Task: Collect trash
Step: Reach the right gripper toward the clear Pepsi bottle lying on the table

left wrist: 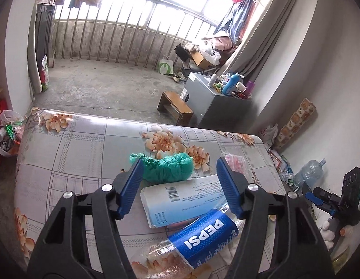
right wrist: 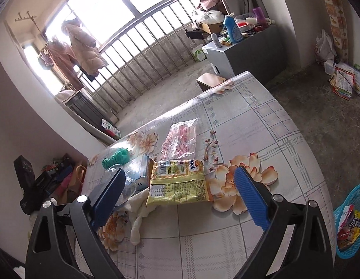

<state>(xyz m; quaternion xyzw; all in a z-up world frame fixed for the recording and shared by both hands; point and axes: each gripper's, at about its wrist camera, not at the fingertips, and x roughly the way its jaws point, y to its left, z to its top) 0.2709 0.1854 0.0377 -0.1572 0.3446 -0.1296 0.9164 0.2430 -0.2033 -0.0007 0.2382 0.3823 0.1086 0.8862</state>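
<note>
both tongs hover over a flowered tabletop (right wrist: 261, 125) strewn with trash, and this looks like the reach before the first pick. the left tongs (left wrist: 180, 186) stand partly open and empty, with a crushed pepsi bottle (left wrist: 198, 237) and a white-blue carton (left wrist: 180, 200) just below them and a green bag (left wrist: 168, 167) just beyond. the right tongs (right wrist: 180, 190) gape wide and empty around a yellow snack packet (right wrist: 180, 183), so next they likely lower, close, and carry it to the blue basket (right wrist: 349, 220) at their right.

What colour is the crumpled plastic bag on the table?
Green; the plastic bag shows best in the left wrist view.
</note>
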